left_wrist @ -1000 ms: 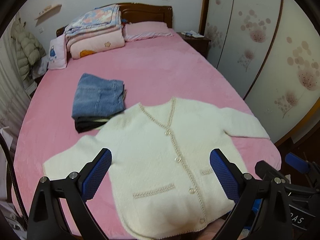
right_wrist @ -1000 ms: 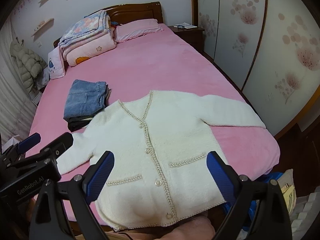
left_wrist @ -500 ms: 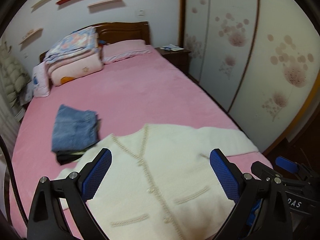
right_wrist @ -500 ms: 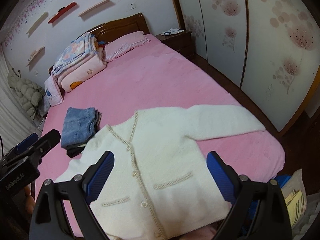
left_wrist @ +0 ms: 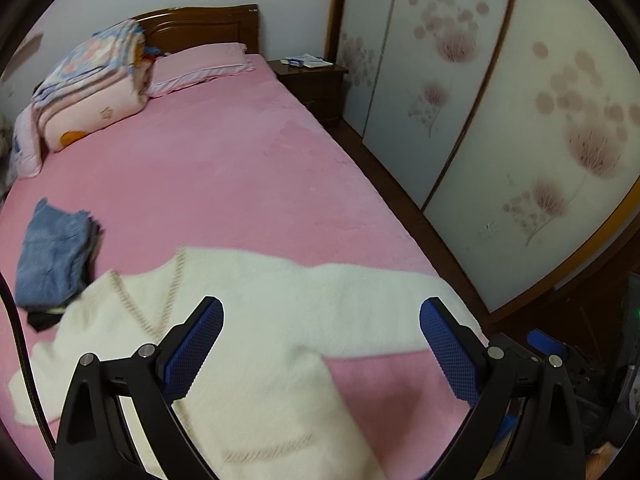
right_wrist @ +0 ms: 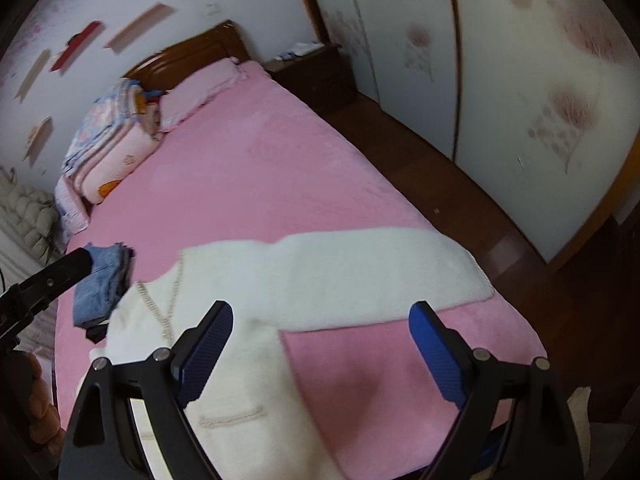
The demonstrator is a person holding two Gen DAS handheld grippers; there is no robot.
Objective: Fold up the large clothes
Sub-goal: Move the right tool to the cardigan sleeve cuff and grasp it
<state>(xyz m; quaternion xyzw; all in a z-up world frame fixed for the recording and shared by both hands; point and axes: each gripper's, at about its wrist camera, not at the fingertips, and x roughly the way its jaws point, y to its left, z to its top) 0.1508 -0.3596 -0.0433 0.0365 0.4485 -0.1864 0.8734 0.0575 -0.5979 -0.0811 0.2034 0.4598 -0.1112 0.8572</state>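
Cardigan [left_wrist: 280,320], cream, fluffy knit, lies flat on the near end of the bed [left_wrist: 224,168], front side up. Braided trim runs along the V-neck and the pocket edge; the trim is blurred in both views. One sleeve [right_wrist: 384,268] stretches out to the right, its cuff close to the right edge of the mattress. The other sleeve trails off to the near left in the left wrist view.

Left gripper [left_wrist: 322,344]: jaws wide apart, nothing between the blue textured pads, hanging above the cardigan's body and the sleeve root. Right gripper [right_wrist: 322,344]: jaws also wide apart with nothing between them, having just closed in slightly; it hangs over the armpit area, with bare pink cover under its right finger.

No containers in view. Folded stack on the left of the bed: blue denim piece [left_wrist: 52,252] on top, a dark garment under it, its near edge just beside or slightly under the cardigan's shoulder; cannot tell which.

Bed cover is pink and plush, smooth. At the far end: pink pillow [left_wrist: 200,64], a folded pile of quilts [left_wrist: 92,88] with floral and cartoon prints, dark wooden headboard [left_wrist: 204,28]. Dark nightstand [left_wrist: 316,80] at far right with papers on top. Right wall is sliding wardrobe doors [left_wrist: 520,120], pale with pink flower motifs. Floor is dark wood.
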